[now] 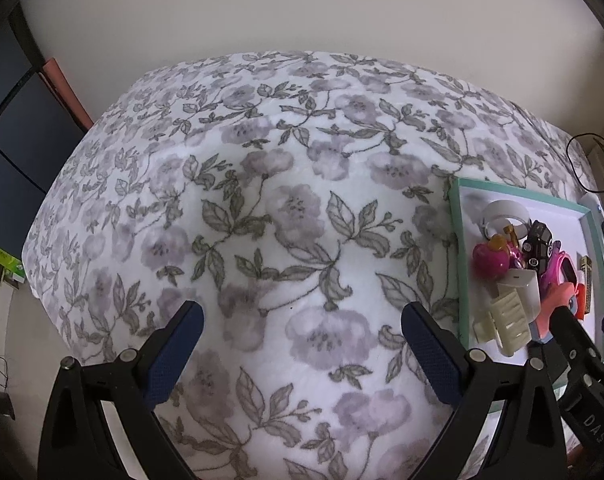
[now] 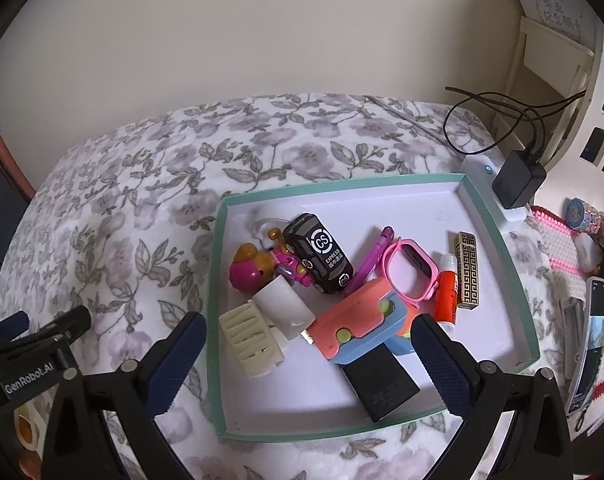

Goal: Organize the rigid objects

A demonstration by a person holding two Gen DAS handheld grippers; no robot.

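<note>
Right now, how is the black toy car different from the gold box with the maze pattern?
The glossy black toy car with white lettering is rounded and bulky; the slim gold patterned box is narrow and square-edged. The car sits in the crowded pile, leaning on other toys; the box lies flat, beside the orange tube. Both are inside the teal-rimmed tray.

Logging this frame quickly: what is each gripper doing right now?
Left gripper: open, empty, over the floral blanket.
Right gripper: open, empty, over the teal-rimmed white tray.

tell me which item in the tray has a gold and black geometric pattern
The upright-lying rectangular case near the tray's right side, beside the orange glue stick; nothing else there is gold patterned.
</note>
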